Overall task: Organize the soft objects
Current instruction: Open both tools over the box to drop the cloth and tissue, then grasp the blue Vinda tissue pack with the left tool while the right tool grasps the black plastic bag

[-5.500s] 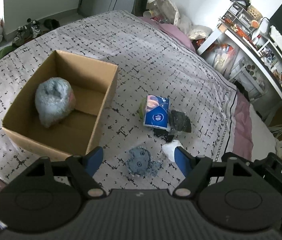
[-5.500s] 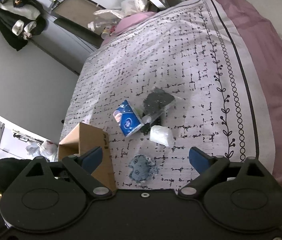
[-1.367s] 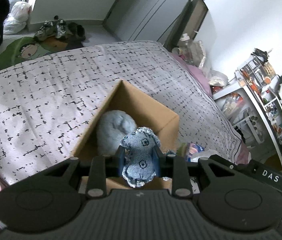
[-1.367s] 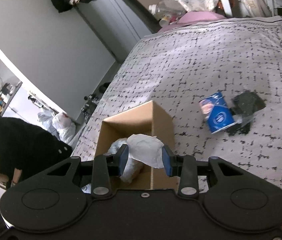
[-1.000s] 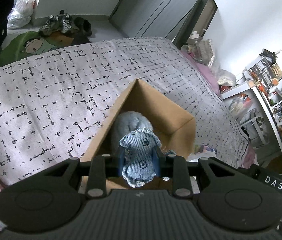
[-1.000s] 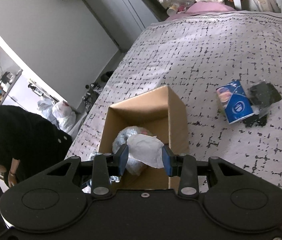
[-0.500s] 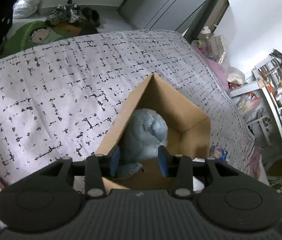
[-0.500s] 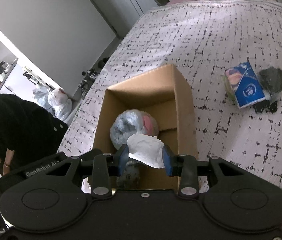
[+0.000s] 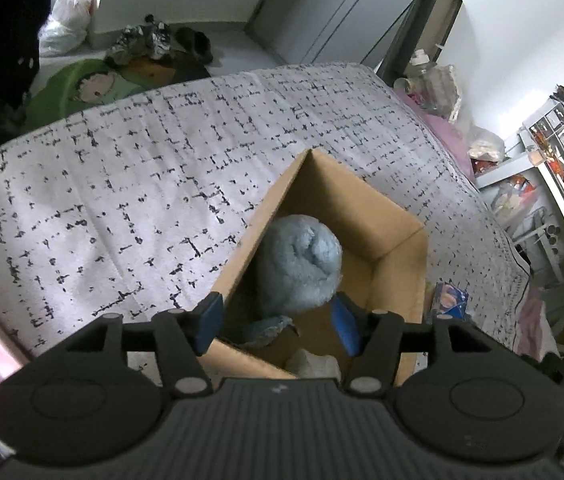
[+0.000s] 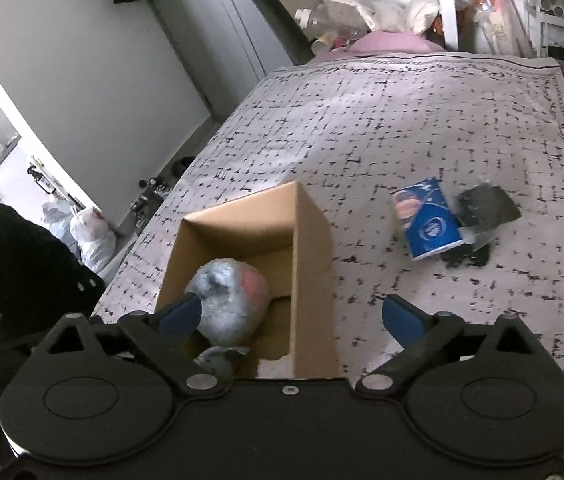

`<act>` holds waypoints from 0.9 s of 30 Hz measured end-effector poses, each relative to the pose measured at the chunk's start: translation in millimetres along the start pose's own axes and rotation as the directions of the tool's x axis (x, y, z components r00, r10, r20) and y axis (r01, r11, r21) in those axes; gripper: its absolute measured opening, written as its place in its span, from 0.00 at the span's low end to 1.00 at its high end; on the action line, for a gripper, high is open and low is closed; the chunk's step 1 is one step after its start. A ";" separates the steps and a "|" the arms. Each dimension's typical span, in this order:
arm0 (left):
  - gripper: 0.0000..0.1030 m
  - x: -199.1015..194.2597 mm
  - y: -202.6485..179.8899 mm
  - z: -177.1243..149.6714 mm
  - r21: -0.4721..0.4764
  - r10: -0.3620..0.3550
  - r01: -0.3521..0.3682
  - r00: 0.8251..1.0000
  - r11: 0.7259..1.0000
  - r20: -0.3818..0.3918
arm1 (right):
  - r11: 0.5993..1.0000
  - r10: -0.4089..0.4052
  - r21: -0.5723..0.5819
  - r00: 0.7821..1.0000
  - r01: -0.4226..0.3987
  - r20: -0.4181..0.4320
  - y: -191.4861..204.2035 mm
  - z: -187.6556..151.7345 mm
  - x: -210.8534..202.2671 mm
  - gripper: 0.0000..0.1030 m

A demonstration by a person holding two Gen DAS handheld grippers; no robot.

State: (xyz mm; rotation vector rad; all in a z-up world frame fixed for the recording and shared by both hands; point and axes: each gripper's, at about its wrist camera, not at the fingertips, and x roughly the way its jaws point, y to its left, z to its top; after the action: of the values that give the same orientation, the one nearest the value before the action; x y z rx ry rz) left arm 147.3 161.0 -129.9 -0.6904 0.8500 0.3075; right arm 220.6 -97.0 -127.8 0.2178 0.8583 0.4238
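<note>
An open cardboard box (image 9: 398,236) (image 10: 310,240) stands on the patterned bedspread. Inside it lie a blue-grey plush bundle in plastic (image 9: 300,264) (image 10: 229,300), a small denim soft toy (image 9: 265,326) (image 10: 221,356) and a white soft piece (image 9: 314,362) (image 10: 271,362). My left gripper (image 9: 277,320) is open and empty above the box's near corner. My right gripper (image 10: 292,316) is open wide and empty over the box's near end. A blue tissue pack (image 10: 428,224) (image 9: 450,300) and a dark soft item (image 10: 486,206) lie on the bed to the right of the box.
The bedspread (image 9: 121,184) spreads around the box. A person in black (image 10: 9,264) stands at the left bedside. Cluttered shelves (image 9: 554,152) stand to the right, with bags and shoes (image 9: 149,36) on the floor beyond the bed.
My left gripper opened and the denim toy dropped into the box. My right gripper then opened and the white piece fell in too. Both grippers stay over the box.
</note>
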 end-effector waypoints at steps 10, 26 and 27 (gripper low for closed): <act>0.57 -24.1 -42.0 -7.9 0.163 -0.027 0.016 0.998 0.986 0.061 | 0.999 0.028 -0.040 0.998 -0.026 0.053 -25.6 0.4 -28.1 1.00; 0.58 -41.9 -118.1 -31.5 0.345 -0.049 0.006 0.992 0.939 0.115 | 1.000 -0.002 -0.018 0.997 0.004 0.081 -89.9 15.9 -54.9 1.00; 0.58 -41.2 -123.1 -33.8 0.354 -0.054 0.011 0.992 0.935 0.111 | 1.000 -0.002 -0.017 0.997 0.003 0.073 -93.7 17.5 -55.1 1.00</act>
State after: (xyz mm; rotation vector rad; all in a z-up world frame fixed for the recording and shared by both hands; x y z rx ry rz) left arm 164.1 47.6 -60.2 -0.3461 0.7532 0.1576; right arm 227.8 -205.7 -111.8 0.2150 0.7827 0.4182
